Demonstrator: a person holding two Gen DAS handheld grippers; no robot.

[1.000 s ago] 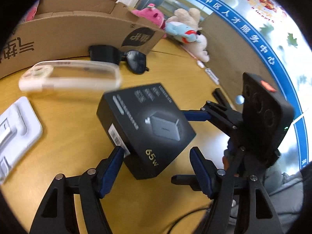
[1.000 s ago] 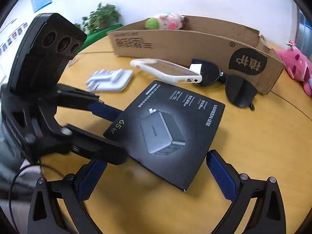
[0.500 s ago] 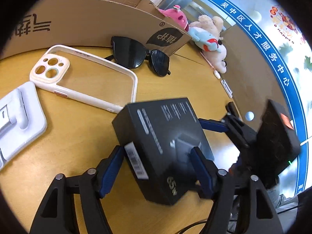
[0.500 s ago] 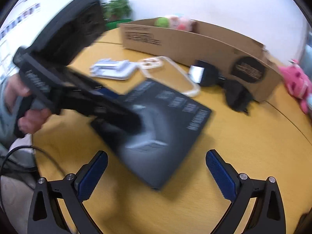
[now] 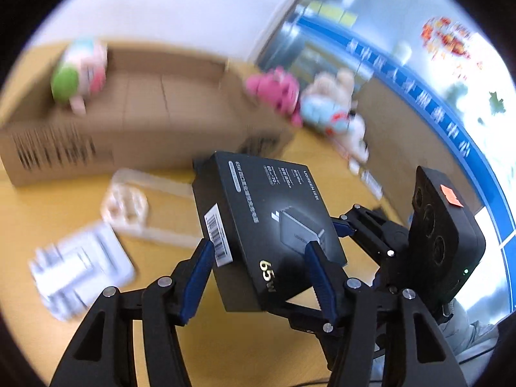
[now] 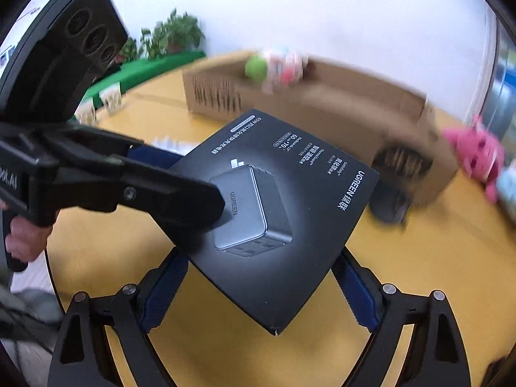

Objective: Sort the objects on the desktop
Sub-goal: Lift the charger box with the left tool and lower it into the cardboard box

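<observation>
Cardboard box (image 5: pixel 129 122) stood at the far side of the round wooden table (image 5: pixel 225 354), one plush toy (image 5: pixel 80 71) already inside. UGREEN charger box (image 5: pixel 267 225), lifted clear of the table, was pinched by the left gripper (image 5: pixel 258 271); right gripper (image 6: pixel 258 293) stayed spread beneath it. Phone case (image 5: pixel 142 206), white stand (image 5: pixel 80 267) and sunglasses (image 6: pixel 390 203) remained unsorted
</observation>
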